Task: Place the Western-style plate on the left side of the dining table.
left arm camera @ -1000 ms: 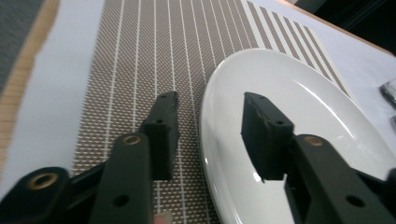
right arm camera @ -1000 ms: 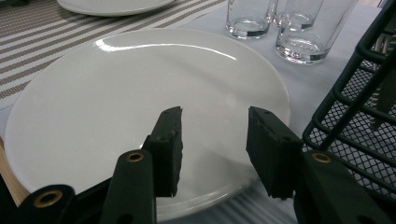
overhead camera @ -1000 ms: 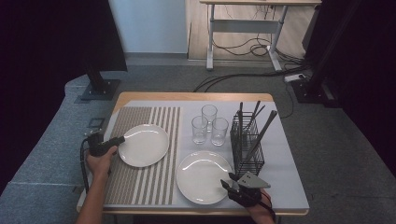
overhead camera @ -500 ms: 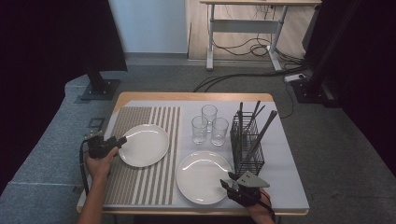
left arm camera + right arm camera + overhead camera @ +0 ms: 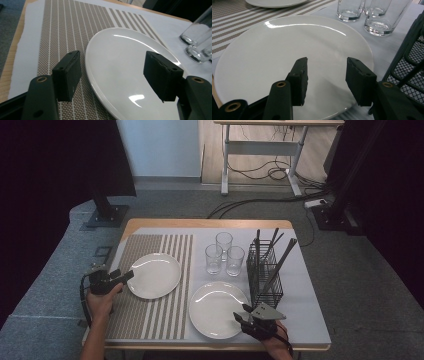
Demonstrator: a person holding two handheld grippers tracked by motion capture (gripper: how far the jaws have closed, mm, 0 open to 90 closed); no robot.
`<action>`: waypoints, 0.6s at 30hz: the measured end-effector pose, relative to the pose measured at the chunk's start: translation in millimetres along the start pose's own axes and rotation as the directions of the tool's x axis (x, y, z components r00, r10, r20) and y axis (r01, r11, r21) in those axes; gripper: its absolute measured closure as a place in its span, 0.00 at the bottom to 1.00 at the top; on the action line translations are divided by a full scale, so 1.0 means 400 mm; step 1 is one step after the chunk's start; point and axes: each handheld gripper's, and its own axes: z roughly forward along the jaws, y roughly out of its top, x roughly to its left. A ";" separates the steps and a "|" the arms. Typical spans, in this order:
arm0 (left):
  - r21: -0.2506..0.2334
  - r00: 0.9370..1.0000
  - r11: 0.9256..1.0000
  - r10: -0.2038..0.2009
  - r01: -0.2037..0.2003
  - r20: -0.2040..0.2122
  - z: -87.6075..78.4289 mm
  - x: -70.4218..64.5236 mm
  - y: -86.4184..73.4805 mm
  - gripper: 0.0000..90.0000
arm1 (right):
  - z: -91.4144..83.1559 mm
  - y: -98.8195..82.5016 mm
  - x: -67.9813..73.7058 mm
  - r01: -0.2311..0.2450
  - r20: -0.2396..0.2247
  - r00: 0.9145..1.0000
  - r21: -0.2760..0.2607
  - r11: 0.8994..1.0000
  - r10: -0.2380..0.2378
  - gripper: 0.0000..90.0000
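On the striped placemat (image 5: 150, 300) at the left of the bench (image 5: 310, 320) lies a white plate (image 5: 154, 275), and the left gripper (image 5: 122, 276) has just been opening, its fingers (image 5: 67, 75) now spread wide astride the plate's rim without pressing it. Nearer the front a second white plate (image 5: 215, 309) lies just beside the wire cutlery basket (image 5: 265, 270). The right gripper (image 5: 245, 317) hangs over its edge, fingers (image 5: 299, 77) parted and holding nothing, three glasses (image 5: 224, 254) beyond.
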 end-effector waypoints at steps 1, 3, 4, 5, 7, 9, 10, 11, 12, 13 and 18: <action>-0.001 1.000 1.000 0.001 -0.001 0.005 -0.003 -0.002 0.000 0.34 | -0.001 0.000 0.000 -0.002 0.000 1.000 -0.001 1.000 0.002 0.58; -0.005 1.000 1.000 0.012 -0.012 0.011 -0.007 -0.007 0.001 0.34 | -0.002 0.001 -0.002 -0.005 0.001 1.000 -0.004 1.000 0.005 0.58; -0.006 1.000 1.000 0.015 -0.015 0.015 -0.008 -0.010 0.001 0.34 | -0.002 0.001 -0.003 -0.006 0.002 1.000 -0.005 1.000 0.006 0.58; -0.007 1.000 1.000 0.020 -0.020 0.023 -0.009 -0.015 0.002 0.34 | -0.002 0.001 -0.004 -0.006 0.002 1.000 -0.005 1.000 0.006 0.57; -0.005 0.999 1.000 0.031 -0.031 0.031 -0.010 -0.022 0.004 0.34 | -0.001 0.000 -0.004 -0.004 0.000 1.000 -0.003 1.000 0.004 0.57; -0.003 0.998 0.999 0.045 -0.045 0.042 -0.010 -0.031 0.005 0.34 | -0.002 -0.001 -0.003 -0.001 -0.004 1.000 -0.002 1.000 0.001 0.55; 0.000 0.998 0.999 0.053 -0.053 0.044 -0.011 -0.034 0.005 0.34 | -0.003 -0.002 -0.002 0.000 -0.004 1.000 -0.003 1.000 0.000 0.54; 0.000 0.997 0.998 0.060 -0.060 0.047 -0.010 -0.040 0.006 0.34 | -0.004 -0.002 -0.001 0.000 -0.003 1.000 -0.003 1.000 0.000 0.53; -0.001 0.997 0.998 0.062 -0.062 0.055 -0.010 -0.044 0.006 0.34 | -0.006 -0.004 -0.001 0.003 -0.005 1.000 -0.005 1.000 -0.003 0.52; 0.000 0.996 0.998 0.060 -0.060 0.062 -0.010 -0.046 0.007 0.34 | -0.008 -0.005 0.000 0.002 -0.005 1.000 -0.006 1.000 -0.002 0.52; 0.001 0.995 0.997 0.071 -0.071 0.074 -0.015 -0.062 0.006 0.34 | -0.016 -0.005 -0.001 -0.002 -0.008 1.000 -0.017 1.000 0.002 0.49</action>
